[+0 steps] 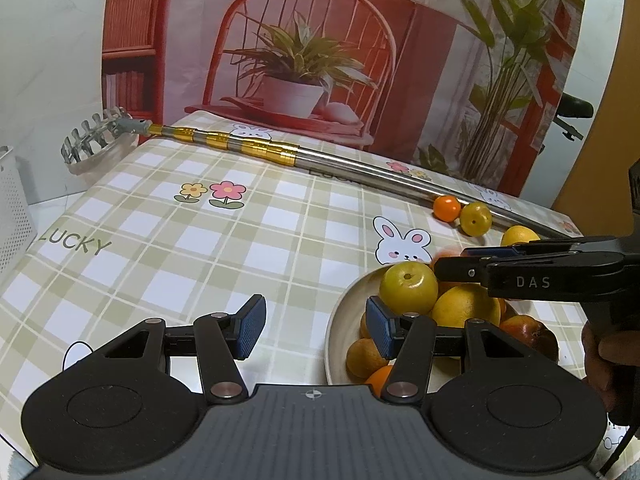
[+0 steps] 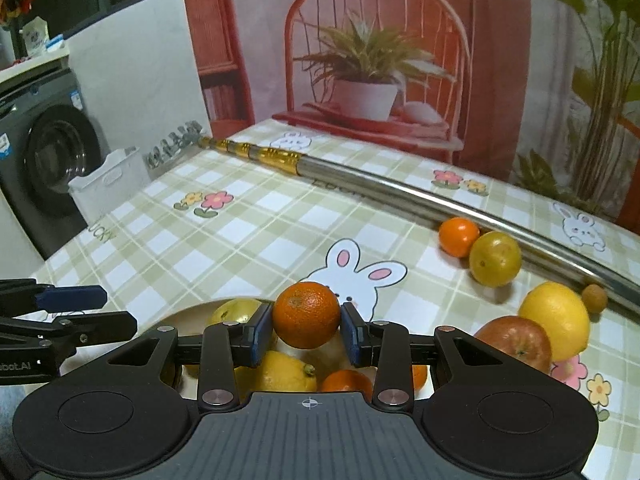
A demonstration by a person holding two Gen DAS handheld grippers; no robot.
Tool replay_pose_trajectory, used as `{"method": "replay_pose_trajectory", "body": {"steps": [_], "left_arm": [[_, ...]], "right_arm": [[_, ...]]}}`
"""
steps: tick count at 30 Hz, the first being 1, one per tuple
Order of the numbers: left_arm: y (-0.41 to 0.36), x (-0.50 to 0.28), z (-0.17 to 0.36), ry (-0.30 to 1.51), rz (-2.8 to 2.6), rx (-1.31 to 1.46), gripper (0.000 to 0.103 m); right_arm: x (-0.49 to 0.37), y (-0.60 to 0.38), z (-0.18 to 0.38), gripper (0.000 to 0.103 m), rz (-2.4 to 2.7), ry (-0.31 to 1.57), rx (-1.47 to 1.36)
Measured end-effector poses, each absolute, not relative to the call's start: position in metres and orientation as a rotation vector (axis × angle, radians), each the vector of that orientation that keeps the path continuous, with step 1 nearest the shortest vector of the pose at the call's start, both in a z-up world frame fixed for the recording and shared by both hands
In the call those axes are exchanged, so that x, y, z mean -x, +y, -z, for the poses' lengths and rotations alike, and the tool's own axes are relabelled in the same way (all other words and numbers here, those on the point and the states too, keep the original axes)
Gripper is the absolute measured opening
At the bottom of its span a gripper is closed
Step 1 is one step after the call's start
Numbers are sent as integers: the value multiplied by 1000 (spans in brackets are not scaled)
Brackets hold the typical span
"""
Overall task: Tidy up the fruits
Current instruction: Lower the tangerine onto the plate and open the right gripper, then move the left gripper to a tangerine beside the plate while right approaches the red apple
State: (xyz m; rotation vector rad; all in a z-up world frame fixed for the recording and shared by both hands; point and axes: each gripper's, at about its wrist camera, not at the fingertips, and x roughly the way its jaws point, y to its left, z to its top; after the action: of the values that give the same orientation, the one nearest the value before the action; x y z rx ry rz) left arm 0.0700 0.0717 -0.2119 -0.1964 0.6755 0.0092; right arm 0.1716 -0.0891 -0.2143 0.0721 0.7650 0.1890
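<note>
Table's covered with a green-and-white checked cloth point(image 2: 248, 240) with bunnies and flowers printed on it, and behind it hangs a backdrop showing a red chair and a potted plant

The main thing: an orange point(image 2: 306, 315) is clamped between the blue pads of the right gripper point(image 2: 306, 334), held up in the air right over the bowl point(image 1: 340, 320). The bowl is cream coloured and already pretty loaded: a green-yellow round fruit point(image 1: 408, 286) on top, a lemon point(image 1: 466, 306) next to it, plus a few more orange and yellow ones underneath

Left gripper point(image 1: 316, 326) has its jaws apart with nothing between them, sitting low at the bowl's left rim, one pad over the bowl and the other over the cloth

Further out on the cloth there's still loose fruit: a small orange one point(image 2: 459, 236) touching a yellow-green one point(image 2: 495, 258), then a big lemon point(image 2: 556, 320) beside a reddish apple point(image 2: 516, 342), and a tiny brown round one point(image 2: 595, 298) against the pole

That pole is a long telescopic fruit picker point(image 2: 360, 178), steel with gold bands, lying diagonally across the table, its claw head hanging past the far left edge
</note>
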Motion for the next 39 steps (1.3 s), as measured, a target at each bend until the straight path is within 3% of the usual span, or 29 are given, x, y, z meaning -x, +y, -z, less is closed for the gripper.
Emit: {"method": "replay_pose_trajectory", "body": {"steps": [30,39], "left_arm": [[47,-81,170,668,44,130,58],[21,-123,156,789,166,126,57]], "right_arm": [[-80,-180,171,35,45,530,-133],[-71,-211,166,35,85,491,-150]]}}
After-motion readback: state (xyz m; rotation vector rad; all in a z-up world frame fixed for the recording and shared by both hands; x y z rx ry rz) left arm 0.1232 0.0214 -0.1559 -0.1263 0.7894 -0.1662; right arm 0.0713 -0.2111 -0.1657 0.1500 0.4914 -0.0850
